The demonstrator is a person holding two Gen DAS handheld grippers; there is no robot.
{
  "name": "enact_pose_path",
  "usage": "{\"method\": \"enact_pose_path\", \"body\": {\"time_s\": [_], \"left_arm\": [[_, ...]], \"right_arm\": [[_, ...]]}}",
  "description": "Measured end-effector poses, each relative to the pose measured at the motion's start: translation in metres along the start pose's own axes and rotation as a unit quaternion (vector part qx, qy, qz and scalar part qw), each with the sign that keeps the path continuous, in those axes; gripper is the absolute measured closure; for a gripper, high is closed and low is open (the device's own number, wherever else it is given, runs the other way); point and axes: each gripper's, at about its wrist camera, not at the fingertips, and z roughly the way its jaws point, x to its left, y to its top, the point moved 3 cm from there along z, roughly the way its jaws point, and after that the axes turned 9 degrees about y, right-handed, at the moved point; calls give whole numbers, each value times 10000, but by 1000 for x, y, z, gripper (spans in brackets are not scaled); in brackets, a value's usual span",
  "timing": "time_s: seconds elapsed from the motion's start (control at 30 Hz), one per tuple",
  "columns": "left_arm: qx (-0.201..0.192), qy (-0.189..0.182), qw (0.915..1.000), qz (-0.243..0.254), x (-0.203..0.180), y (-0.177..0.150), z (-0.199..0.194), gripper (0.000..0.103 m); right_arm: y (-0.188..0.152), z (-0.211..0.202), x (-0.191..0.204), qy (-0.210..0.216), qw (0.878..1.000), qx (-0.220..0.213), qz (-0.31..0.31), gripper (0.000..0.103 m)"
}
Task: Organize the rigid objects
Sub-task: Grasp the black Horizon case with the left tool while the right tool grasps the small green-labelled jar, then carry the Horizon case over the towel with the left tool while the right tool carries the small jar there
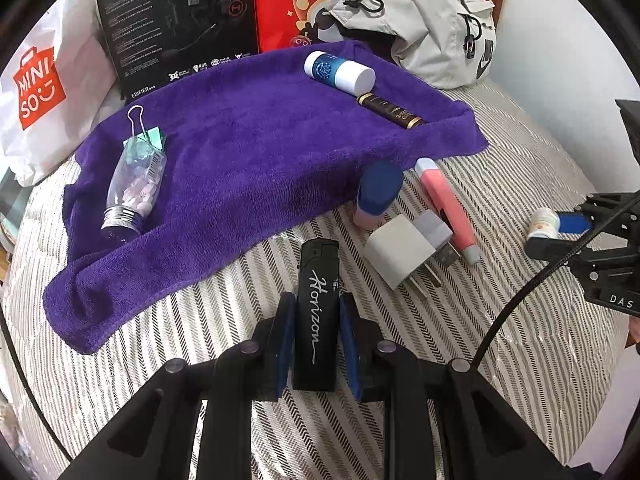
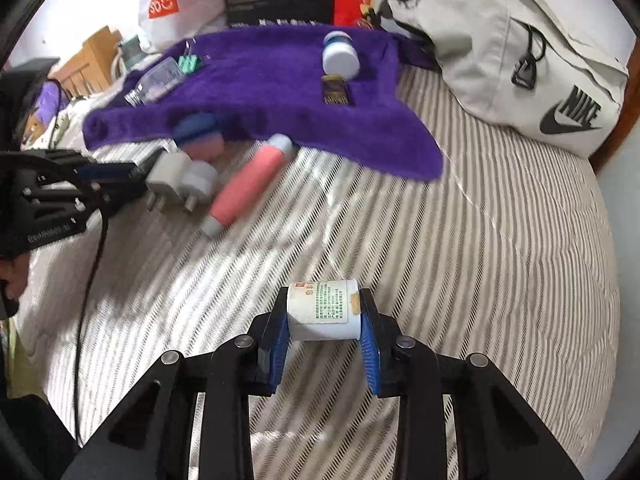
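Left gripper (image 1: 316,340) clamping black lighter (image 1: 317,300), lengthwise forward

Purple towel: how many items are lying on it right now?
4 on the purple towel: clear bottle and green binder clip left; blue-and-white bottle and dark tube right. Folds may hide more.

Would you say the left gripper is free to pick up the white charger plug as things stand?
Probably not yet. The left gripper is shut on the black lighter, so it has no free jaws. The charger plug lies close ahead on the striped bedcover, uncovered, with a pink tube beside it.
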Motion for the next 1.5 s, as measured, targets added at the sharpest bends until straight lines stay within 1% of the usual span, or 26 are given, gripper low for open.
{"method": "enact_pose_path", "body": {"time_s": [0.17,0.23,0.37,0.5,0.6,0.93,1.03,1.27,1.37,1.5], "left_arm": [[-112,110,9998,107,-4,1,0,81],[-110,52,9999,63,-2,1,0,81],[-36,-34,10000,-52,2,-1,-2,82],[-6,-357,9987,-374,16,-8,-11,82],[1,-409,9979,-503,29,-13,-18,82],[-153,-303,9967,-743,59,-3,-37,82],[-211,-305,9963,-782,68,3,-41,82],[-275,-143,9962,-814,87,28,-38,82],[-304,-110,9961,-824,92,39,-34,82],[-263,-153,9958,-858,97,52,-20,82]], "right_arm": [[-3,0,2,-121,9998,-134,9,72],[-3,0,0,-79,9998,-160,60,72],[-1,0,-1,1,9999,-77,128,72],[2,-13,-1,243,9992,-188,237,72],[9,-21,2,290,9990,-277,203,72],[47,-30,18,568,9972,-489,-33,72],[63,-31,20,705,9959,-570,-47,72],[104,-22,16,831,9942,-679,-40,72],[120,-13,11,765,9949,-660,-58,72],[138,2,7,807,9951,-568,-89,72]]}}
